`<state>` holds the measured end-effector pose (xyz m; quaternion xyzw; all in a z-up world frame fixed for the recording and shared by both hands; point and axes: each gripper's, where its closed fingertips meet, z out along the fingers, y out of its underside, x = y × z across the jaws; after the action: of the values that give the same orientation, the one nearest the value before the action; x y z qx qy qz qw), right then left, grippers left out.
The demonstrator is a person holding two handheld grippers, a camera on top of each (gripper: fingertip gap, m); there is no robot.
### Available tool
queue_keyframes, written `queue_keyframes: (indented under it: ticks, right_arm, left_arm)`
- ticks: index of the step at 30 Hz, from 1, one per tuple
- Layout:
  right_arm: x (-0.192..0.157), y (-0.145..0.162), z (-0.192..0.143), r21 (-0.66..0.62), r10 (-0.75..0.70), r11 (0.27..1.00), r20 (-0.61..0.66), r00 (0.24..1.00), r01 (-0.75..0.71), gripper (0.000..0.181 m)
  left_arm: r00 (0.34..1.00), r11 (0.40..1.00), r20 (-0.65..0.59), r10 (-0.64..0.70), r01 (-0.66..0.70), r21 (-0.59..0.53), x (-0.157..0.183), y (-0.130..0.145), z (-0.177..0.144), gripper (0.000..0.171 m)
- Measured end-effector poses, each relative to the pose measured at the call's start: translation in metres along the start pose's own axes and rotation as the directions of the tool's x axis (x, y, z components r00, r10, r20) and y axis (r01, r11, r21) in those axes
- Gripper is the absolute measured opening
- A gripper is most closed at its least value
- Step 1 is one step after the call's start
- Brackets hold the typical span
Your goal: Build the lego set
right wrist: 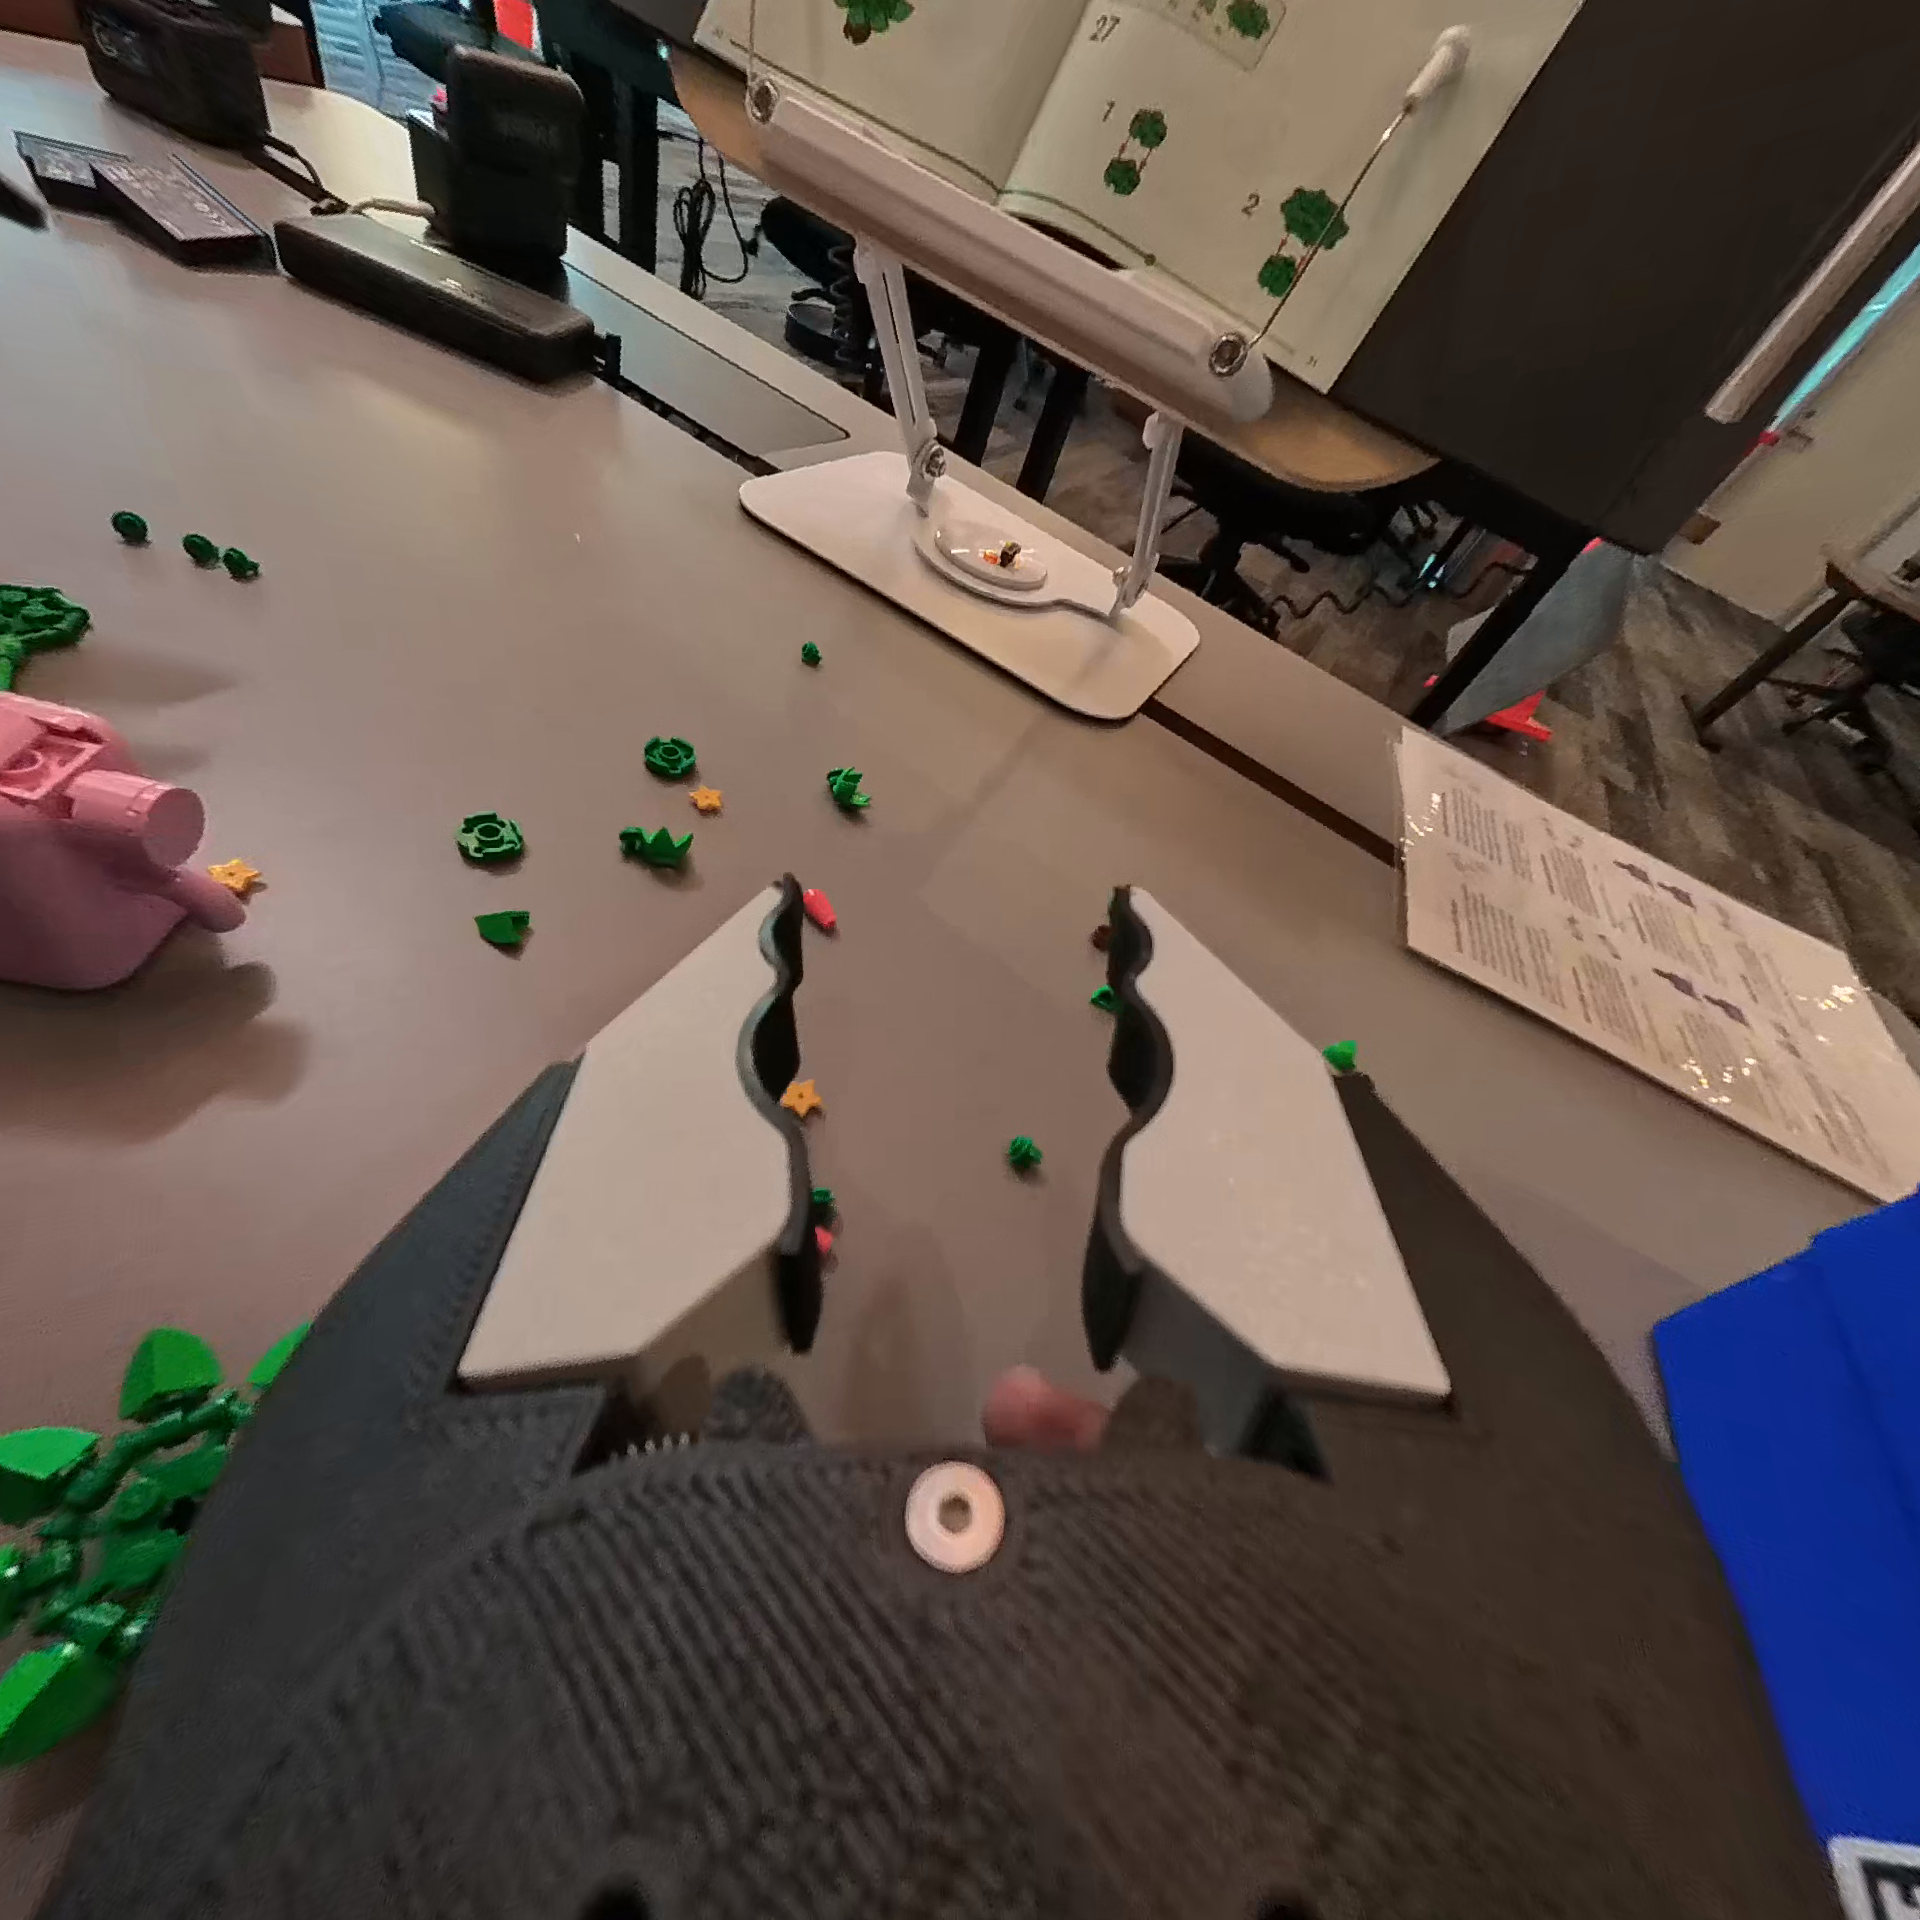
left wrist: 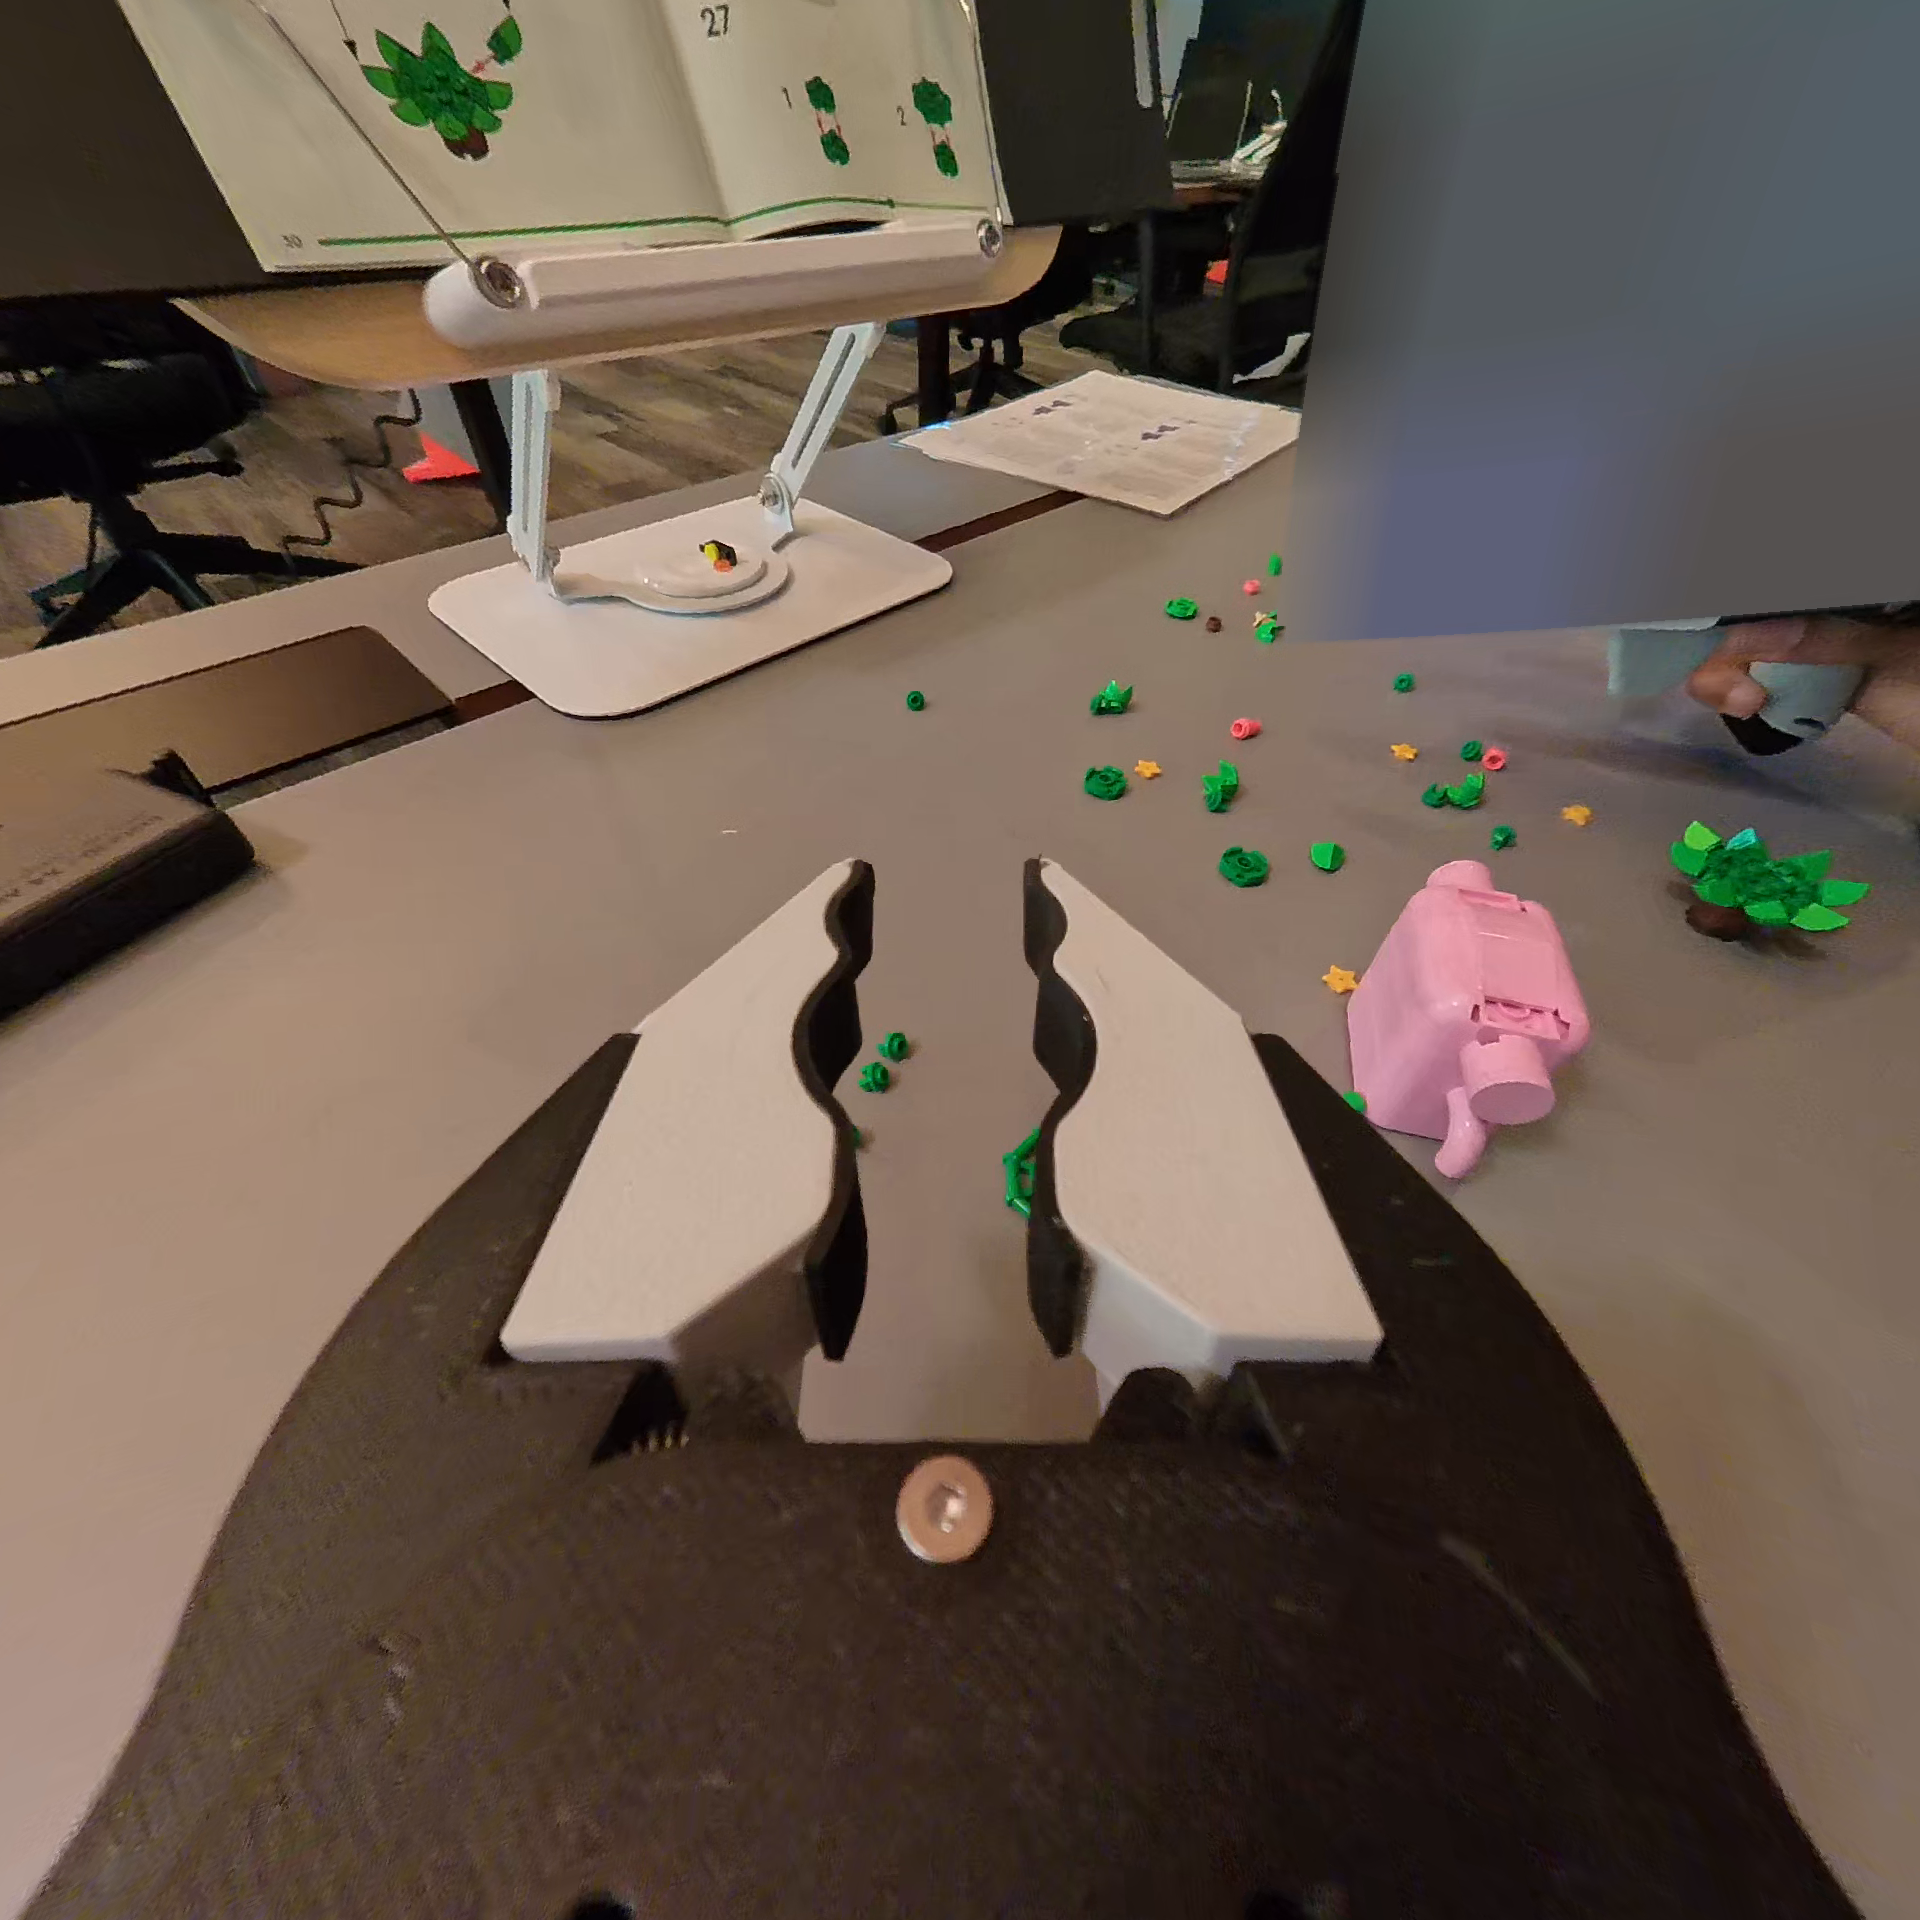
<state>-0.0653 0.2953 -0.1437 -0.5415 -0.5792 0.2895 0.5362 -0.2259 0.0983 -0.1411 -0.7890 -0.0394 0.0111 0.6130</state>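
Note:
My left gripper [left wrist: 948, 868] is open and empty, low over the grey table [left wrist: 623, 883]. Two small green studs [left wrist: 883, 1062] lie between its fingers, and a green vine piece [left wrist: 1021, 1174] lies by the right finger. A pink watering can [left wrist: 1465, 1008] lies on its side to the right, with a leafy green plant build [left wrist: 1766, 885] beyond it. My right gripper [right wrist: 956, 894] is open and empty over loose pieces: a green stud [right wrist: 1023, 1153], a yellow star [right wrist: 800, 1098] and a red piece [right wrist: 821, 910]. The watering can [right wrist: 83, 862] and the plant build [right wrist: 94, 1507] are to its left.
A white book stand [left wrist: 691, 613] holds the open instruction booklet [left wrist: 582, 114] at the table's far edge. Several green, pink and yellow pieces [left wrist: 1236, 790] are scattered right of centre. A plastic-covered sheet [right wrist: 1662, 966] lies at right, black devices [right wrist: 436, 291] at far left. A hand [left wrist: 1766, 686] shows at right. The left gripper's tips are roughly 25 centimetres from the right gripper's.

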Motion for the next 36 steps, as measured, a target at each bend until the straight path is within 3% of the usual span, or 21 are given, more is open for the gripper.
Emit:
queue_keyframes:
  ticks: [8,12,18,21,23,36]
  right_arm:
    - [0.029,0.010,-0.009,-0.043,0.149,0.987,-0.096,0.984,-0.154,0.057]
    - [0.034,0.006,-0.011,0.004,0.222,0.975,-0.079,0.972,-0.222,0.057]
    - [0.029,0.007,-0.006,0.021,0.219,0.976,-0.055,0.974,-0.218,0.053]
    - [0.029,-0.004,-0.010,0.066,0.203,0.978,-0.071,0.977,-0.199,0.059]
    - [0.032,-0.014,-0.014,0.113,0.182,0.979,-0.097,0.978,-0.171,0.060]
    - [0.052,-0.045,-0.041,0.275,0.244,0.941,-0.143,0.959,-0.199,0.062]
  left_arm:
    - [0.999,1.000,-0.032,0.015,-0.016,-0.016,0.010,0.003,0.005,0.031]
    - [0.998,0.998,-0.044,0.047,-0.049,-0.040,0.016,0.006,0.008,0.033]
    - [0.995,0.993,-0.008,0.104,-0.104,-0.050,0.016,0.004,0.007,0.038]
    - [0.990,0.995,0.096,0.101,-0.098,-0.033,0.001,-0.001,0.005,0.063]
    - [0.986,0.995,0.135,0.100,-0.097,-0.030,-0.006,-0.002,0.004,0.069]
    - [0.989,0.999,0.139,0.044,-0.040,-0.035,-0.012,-0.001,0.001,0.071]
